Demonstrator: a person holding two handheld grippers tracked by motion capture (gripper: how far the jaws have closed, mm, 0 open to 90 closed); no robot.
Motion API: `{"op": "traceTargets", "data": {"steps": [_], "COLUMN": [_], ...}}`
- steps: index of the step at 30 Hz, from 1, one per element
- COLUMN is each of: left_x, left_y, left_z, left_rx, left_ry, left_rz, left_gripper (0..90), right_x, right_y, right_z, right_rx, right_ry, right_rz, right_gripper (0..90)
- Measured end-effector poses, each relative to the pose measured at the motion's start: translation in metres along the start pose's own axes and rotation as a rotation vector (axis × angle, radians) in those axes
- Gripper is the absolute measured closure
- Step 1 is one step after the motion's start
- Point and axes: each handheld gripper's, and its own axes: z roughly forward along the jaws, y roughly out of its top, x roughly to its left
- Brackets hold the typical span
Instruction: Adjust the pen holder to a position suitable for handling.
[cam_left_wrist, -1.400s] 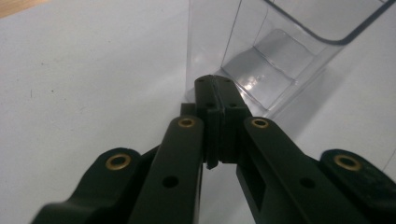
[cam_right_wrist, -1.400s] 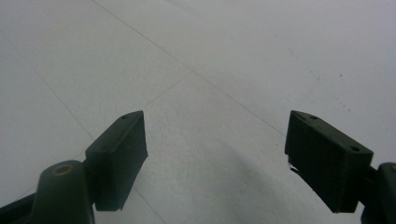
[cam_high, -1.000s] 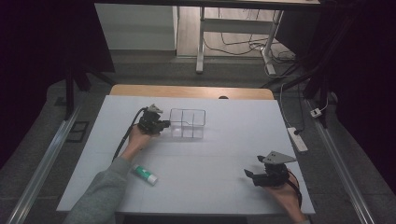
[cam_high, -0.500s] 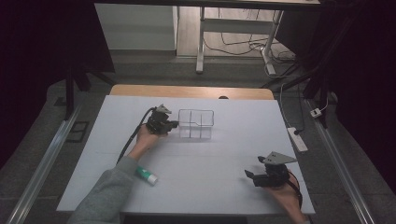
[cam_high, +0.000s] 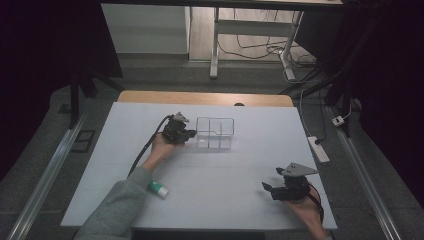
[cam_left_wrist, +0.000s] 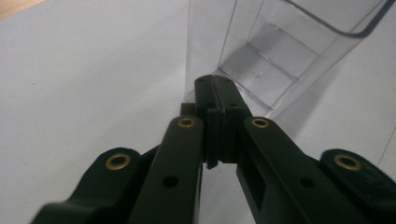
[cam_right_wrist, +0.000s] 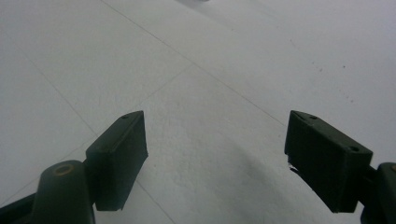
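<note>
Tongs: left (cam_left_wrist: 218, 100) pinched the clear organizer's (cam_high: 215, 133) thin wall, prob. light, stiff, slippery plastic; right (cam_right_wrist: 215, 154) wide, empty.

Dim room around a white-topped table (cam_high: 225, 175)

Grey floor (cam_high: 45, 165), white table legs (cam_high: 215, 45) beyond, loose cables (cam_high: 260, 47), power strip (cam_high: 318, 149) at right.

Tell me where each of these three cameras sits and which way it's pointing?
High view: above the person's side, looking forward and down on the white table; both forearms, left gripper and right gripper show.
Left gripper view: rides the left gripper, facing its shut jaws against the clear box.
Right gripper view: rides the right gripper, facing bare table between open jaws.
Shared: the high and left gripper views both show the clear box.
</note>
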Motion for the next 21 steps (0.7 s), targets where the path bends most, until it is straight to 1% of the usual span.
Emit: {"op": "traceTargets", "data": {"steps": [2,5,10,12,14,15,16,17,19,21], "left_x": [0.0,0.003,0.003,0.002,0.002,0.001,0.001,0.0,-0.001,-0.002], "left_y": [0.0,0.0,-0.001,-0.002,-0.003,-0.004,-0.004,-0.005,-0.007,-0.009], "left_z": [-0.001,-0.006,-0.024,-0.034,-0.043,-0.047,-0.051,-0.055,-0.063,-0.07], "left_rx": [-0.005,-0.015,-0.029,-0.043,-0.042,-0.041,-0.036,-0.031,-0.033,-0.031], "left_ry": [0.001,0.006,0.015,0.003,-0.014,-0.018,-0.027,-0.04,-0.058,-0.075], "left_rz": [0.004,0.006,0.046,0.055,0.078,0.085,0.099,0.115,0.144,0.167], "left_gripper": [88.2,88.2,88.4,88.3,88.1,86.0,86.0,83.6,78.0,70.3], "right_x": [0.0,0.0,0.0,0.0,0.0,0.0,0.0,0.0,0.0,0.0], "right_y": [0.0,0.0,0.0,0.0,0.0,0.0,0.0,0.0,0.0,0.0], "right_z": [0.0,-0.001,-0.002,-0.002,-0.002,-0.002,-0.002,-0.002,-0.002,-0.002], "right_rx": [0.0,0.0,-0.001,-0.001,-0.001,-0.002,-0.002,-0.002,-0.001,0.0], "right_ry": [-0.002,-0.003,-0.006,-0.005,-0.004,-0.001,-0.001,-0.001,-0.001,-0.002], "right_rz": [-0.002,-0.001,-0.002,-0.001,-0.001,-0.004,-0.004,-0.004,-0.003,-0.004], "right_gripper": [20.4,20.4,20.4,20.5,20.5,20.5,20.5,20.5,20.5,20.5]}}
